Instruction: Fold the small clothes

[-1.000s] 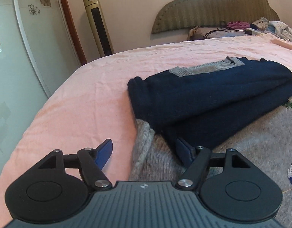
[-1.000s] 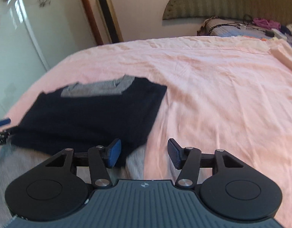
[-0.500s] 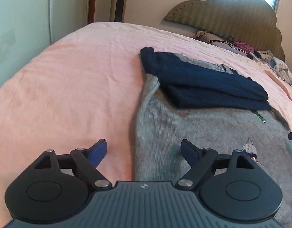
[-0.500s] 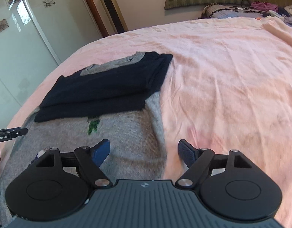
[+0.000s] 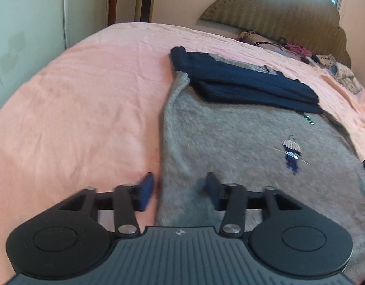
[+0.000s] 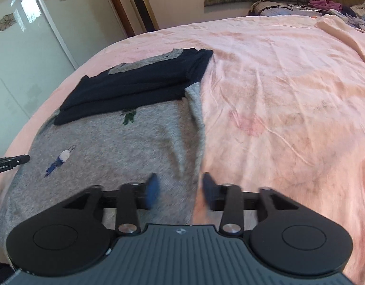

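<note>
A pink bedsheet (image 5: pixel 82 99) covers the bed, headboard (image 5: pixel 284 16) behind. The left gripper (image 5: pixel 179 191), jaws apart, straddles the left edge of the grey sweater (image 5: pixel 230 147), whose navy sleeves (image 5: pixel 249 87) lie folded across it. The right gripper (image 6: pixel 180 190), jaws apart, straddles its right edge.

Fuzzy knit sweater (image 5: pixel 230 147), matt bedsheet (image 5: pixel 75 109)

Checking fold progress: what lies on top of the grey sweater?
The folded navy sleeves lie across the far end of the grey sweater; whatever they cover there is hidden.
</note>
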Motion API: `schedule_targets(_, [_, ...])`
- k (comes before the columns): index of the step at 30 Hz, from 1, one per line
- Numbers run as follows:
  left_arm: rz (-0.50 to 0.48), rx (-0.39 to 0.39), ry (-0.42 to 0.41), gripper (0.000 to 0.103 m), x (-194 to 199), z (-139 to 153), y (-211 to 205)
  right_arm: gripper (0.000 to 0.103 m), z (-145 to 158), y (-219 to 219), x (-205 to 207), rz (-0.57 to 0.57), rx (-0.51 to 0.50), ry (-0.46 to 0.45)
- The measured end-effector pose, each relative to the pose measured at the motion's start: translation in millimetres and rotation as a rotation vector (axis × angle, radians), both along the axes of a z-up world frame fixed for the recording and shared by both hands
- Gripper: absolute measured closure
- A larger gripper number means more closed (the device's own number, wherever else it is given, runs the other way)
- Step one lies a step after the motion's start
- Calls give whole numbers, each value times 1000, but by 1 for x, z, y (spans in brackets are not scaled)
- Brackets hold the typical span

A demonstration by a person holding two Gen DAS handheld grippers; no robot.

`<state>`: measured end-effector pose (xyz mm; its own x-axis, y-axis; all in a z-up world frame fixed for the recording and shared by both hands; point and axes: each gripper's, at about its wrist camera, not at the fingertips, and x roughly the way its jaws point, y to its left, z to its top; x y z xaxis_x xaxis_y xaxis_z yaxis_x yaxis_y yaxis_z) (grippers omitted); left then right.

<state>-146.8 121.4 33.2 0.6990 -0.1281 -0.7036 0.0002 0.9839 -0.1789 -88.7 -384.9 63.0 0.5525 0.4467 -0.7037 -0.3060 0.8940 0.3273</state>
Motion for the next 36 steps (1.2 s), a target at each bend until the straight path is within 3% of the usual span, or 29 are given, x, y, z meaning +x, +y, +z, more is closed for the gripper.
schedule_targets(1, [-3,-24,-11,24,-11,-2,-3,26,0,-1,-10,6,-4,15])
schedule_targets(3, [9,51,-38,37,-22,-6,-17,36,-5,-1,-26,10,-8,21])
schedule_targets(4, [19,128,-55,70,-24,-7,-26,56,-6,3,-34,23,-35,1])
schedule_targets(5, [19,167,-61,89,-22,-7,-29,73,-5,7,-37,32,-65,-8])
schedule_targets(6, [16,164,-51,95,-19,-5,-26,94,-5,7,-36,29,-57,13])
schedule_targets(11, [108,212,6,99,-12,3,10,98,-7,-15,-33,-27,-18,21])
schedule_targets(14, [125,17,32,97,-31,6,34,93,-7,-16,-42,-37,26,34])
schedule_targets(16, [112,-138,46,94,-48,6,47,59,-3,-18,-53,-23,70,45])
schedule_targets(18, [105,-319,60,85,-69,1,56,32,1,-25,-67,-11,127,51])
schedule_targets(20, [99,-470,85,50,-83,-10,62,31,2,-35,-80,-3,184,86])
schedule_targets(22, [87,-591,49,33,-98,-17,63,31,0,-46,-91,-16,234,134])
schedule_targets(26, [67,-657,61,33,-103,-22,58,31,-10,-58,-110,-46,319,218])
schedule_targets(32, [-14,-656,105,38,-101,-24,43,30,-18,-52,-130,-25,408,258])
schedule_targets(34, [-33,-667,106,38,-103,-26,39,23,-21,-50,-132,-9,444,262])
schedule_targets(36, [-34,-686,107,38,-104,-28,35,14,-27,-53,-132,-6,543,283])
